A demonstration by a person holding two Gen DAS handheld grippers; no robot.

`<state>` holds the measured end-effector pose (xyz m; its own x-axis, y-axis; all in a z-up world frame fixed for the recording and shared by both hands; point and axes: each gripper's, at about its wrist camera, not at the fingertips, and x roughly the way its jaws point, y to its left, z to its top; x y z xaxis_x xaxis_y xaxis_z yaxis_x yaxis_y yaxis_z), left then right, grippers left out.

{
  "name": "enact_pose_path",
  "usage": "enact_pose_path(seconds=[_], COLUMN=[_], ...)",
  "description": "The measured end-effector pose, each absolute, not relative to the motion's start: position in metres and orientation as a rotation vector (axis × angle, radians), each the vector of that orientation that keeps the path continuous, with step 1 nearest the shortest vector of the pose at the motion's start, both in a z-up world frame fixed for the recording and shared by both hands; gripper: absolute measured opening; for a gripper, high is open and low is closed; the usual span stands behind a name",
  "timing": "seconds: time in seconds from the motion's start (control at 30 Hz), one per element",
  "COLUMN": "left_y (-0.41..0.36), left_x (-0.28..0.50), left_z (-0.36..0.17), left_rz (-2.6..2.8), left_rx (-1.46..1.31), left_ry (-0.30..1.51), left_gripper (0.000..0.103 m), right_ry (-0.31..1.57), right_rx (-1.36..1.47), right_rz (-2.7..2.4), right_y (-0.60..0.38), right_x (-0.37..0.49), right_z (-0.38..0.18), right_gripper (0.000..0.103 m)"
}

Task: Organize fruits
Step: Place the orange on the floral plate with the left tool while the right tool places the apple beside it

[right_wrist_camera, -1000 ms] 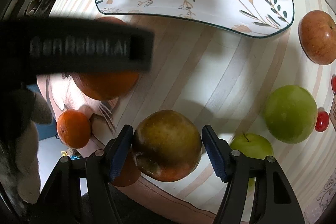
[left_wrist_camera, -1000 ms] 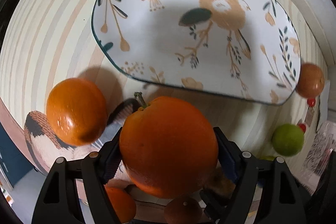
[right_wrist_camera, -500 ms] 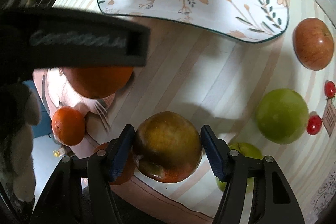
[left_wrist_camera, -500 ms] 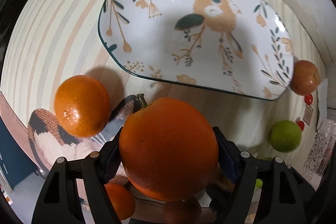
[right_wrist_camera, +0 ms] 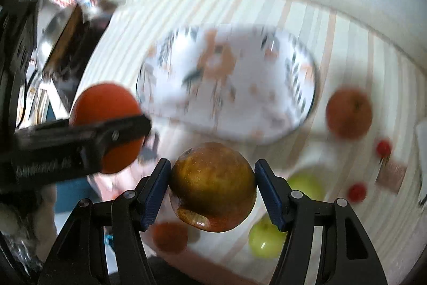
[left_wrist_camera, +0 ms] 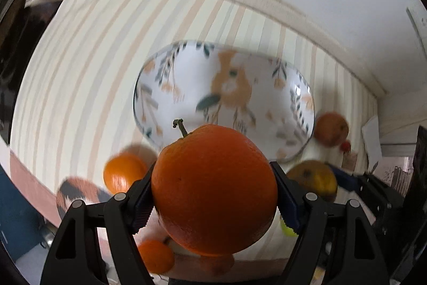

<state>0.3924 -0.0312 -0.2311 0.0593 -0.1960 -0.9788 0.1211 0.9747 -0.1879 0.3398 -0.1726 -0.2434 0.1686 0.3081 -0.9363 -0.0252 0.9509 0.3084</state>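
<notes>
Orange fruit fills the near foreground of the left wrist view: the left gripper (left_wrist_camera: pixel 214 200) is clamped on a big orange (left_wrist_camera: pixel 214 188) with its stem pointing to about eleven o'clock, pads pressed to both flanks. In the right wrist view the right gripper (right_wrist_camera: pixel 213 191) grips a brownish apple (right_wrist_camera: pixel 213 186) the same way, its blue pads hard against the skin. What has changed in the last second is the height and angle of both tools: a moment ago each looked steeply down with the patterned plate (left_wrist_camera: pixel 149 87) filling the top of the frame, and now both have lifted and tipped forward, so the plate sits small at twelve o'clock and the wall behind the striped tablecloth (left_wrist_camera: pixel 80 58) has come into view. Both fruits are therefore off the table and carried in the air, short of the plate, which appears to hold nothing yet. Just beyond the orange, at nine o'clock, a smaller orange (left_wrist_camera: pixel 123 172) rests on the cloth, and another small one (left_wrist_camera: pixel 156 255) shows at seven o'clock. Farther right, a reddish apple (right_wrist_camera: pixel 348 116) lies just beside the plate at three o'clock, with two green apples (right_wrist_camera: pixel 307 184) nearer; motion blur makes the small red things (right_wrist_camera: pixel 383 148) there hard to name, possibly cherry tomatoes. Judging by this, delivery to the plate comes next.
</notes>
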Motion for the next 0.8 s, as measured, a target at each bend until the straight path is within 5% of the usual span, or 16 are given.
enact_pose_path(seconds=[0.37, 0.8], left_y=[-0.045, -0.048], left_x=[0.488, 0.503], left_z=[-0.268, -0.315], left_rz=[-0.236, -0.221], left_rx=[-0.018, -0.044], left_ry=[1.611, 1.728], left_gripper=[0.076, 0.077], right_ry=[1.405, 1.466], right_rx=[0.141, 0.142], right_rz=[0.181, 0.2], right_y=[-0.181, -0.177], right_x=[0.433, 0.464], right_z=[-0.289, -0.318], right_gripper=[0.067, 0.068])
